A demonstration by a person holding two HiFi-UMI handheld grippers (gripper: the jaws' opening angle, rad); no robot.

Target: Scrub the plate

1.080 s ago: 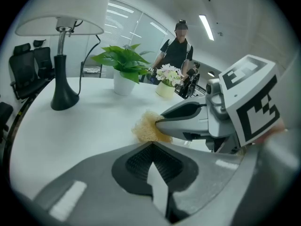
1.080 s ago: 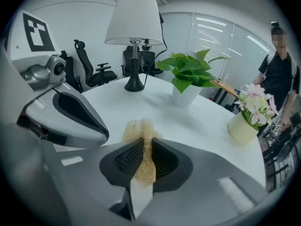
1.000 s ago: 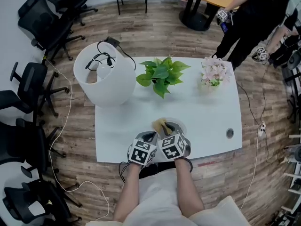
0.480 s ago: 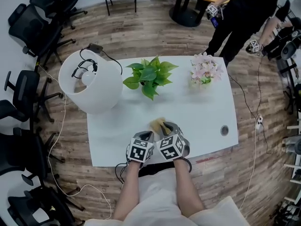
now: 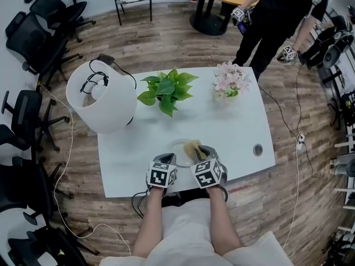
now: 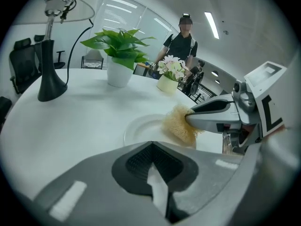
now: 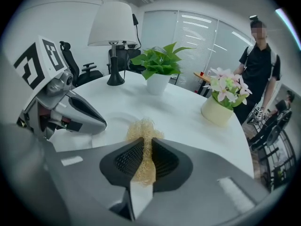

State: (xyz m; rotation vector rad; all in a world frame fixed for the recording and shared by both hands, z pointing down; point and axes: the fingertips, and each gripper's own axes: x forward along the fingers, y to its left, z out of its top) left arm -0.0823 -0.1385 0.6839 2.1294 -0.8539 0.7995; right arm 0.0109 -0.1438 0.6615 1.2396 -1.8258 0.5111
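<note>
A white plate [image 5: 178, 148] lies on the white table [image 5: 233, 126] near its front edge. My right gripper [image 5: 198, 152] is shut on a tan fibrous scrubber [image 5: 193, 147], which rests on the plate's right part; the scrubber [image 7: 141, 134] sticks out between the pads, over the plate [image 7: 112, 122]. My left gripper [image 5: 168, 160] is shut, its tips at the plate's near left rim, and nothing shows between the pads. From the left gripper [image 6: 152, 147] I see the plate [image 6: 143, 128] just ahead and the scrubber [image 6: 178, 125] in the right gripper's jaws.
A white lamp [image 5: 100, 101] stands at the table's back left, a green potted plant [image 5: 164, 91] at the back middle, pink flowers in a pot [image 5: 229, 82] at the back right. A round cable hole [image 5: 258, 149] sits right. Office chairs [image 5: 25, 32] line the left; a person [image 5: 272, 10] stands beyond.
My left gripper has drawn left, away from the right one, so more of the plate shows. The scrubber stays in the right gripper on the plate. The head view has shifted.
</note>
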